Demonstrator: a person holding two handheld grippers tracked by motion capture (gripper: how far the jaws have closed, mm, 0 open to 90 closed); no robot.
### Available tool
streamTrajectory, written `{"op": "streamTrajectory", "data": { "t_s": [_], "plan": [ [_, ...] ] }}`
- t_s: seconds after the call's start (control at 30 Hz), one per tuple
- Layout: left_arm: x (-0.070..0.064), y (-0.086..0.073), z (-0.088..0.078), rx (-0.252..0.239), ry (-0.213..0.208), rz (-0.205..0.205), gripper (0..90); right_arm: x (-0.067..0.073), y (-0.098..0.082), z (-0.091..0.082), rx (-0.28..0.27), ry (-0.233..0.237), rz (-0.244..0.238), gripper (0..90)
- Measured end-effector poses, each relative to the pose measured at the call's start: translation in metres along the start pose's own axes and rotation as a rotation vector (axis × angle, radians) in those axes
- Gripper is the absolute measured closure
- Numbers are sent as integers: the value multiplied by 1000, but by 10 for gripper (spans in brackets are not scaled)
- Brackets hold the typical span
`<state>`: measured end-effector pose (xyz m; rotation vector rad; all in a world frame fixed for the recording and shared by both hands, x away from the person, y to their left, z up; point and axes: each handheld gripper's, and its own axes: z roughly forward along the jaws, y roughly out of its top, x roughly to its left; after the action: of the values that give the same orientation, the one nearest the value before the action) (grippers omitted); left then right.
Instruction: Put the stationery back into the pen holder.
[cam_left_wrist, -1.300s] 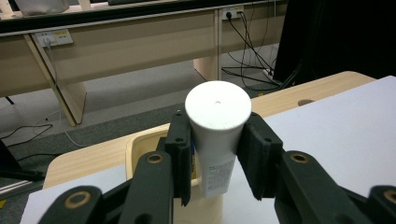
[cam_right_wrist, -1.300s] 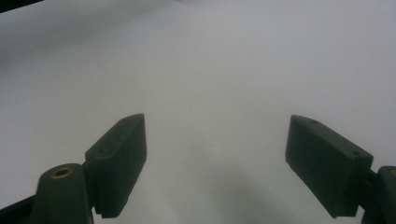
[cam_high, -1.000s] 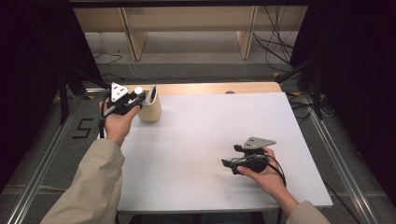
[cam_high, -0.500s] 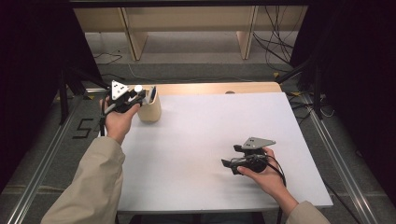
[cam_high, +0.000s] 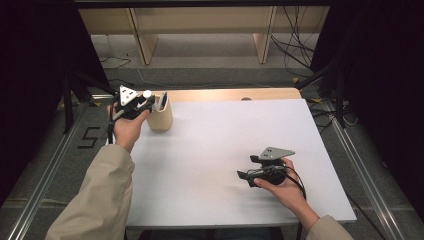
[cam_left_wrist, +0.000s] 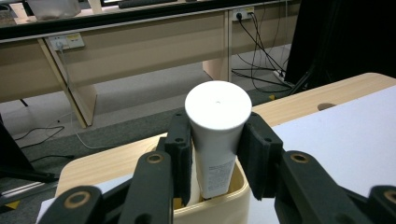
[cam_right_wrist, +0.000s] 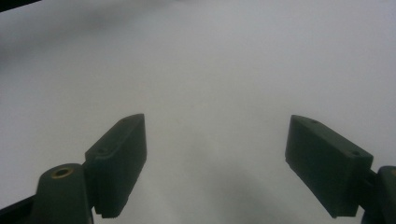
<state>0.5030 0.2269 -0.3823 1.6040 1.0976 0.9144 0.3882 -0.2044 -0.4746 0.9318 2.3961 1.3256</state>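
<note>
Clamping the left tool (cam_left_wrist: 215, 158) on the white tube (cam_left_wrist: 217, 140), pads pressing its two sides just below the flat round cap, likely so the tube stays upright and does not tip against the wall. Standing with its lower end inside the cream cup (cam_high: 161, 116), at the far left corner of the surface (cam_high: 225, 150), probably either being lowered in or about to be lifted out. Resting the right tool (cam_high: 245, 175) low over bare surface at the near right, jaws spread wide apart with nothing between them, well apart from the cup, seemingly waiting out of the way
</note>
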Motion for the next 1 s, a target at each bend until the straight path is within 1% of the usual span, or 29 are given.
{"op": "streamTrajectory", "data": {
  "t_s": [0.37,1.0],
  "plan": [
    [4,-3,4,7,18,5,667,0,0,0,0,1,0,216],
    [7,-6,9,17,28,11,667,1,0,0,0,5,5,215]
  ]
}}
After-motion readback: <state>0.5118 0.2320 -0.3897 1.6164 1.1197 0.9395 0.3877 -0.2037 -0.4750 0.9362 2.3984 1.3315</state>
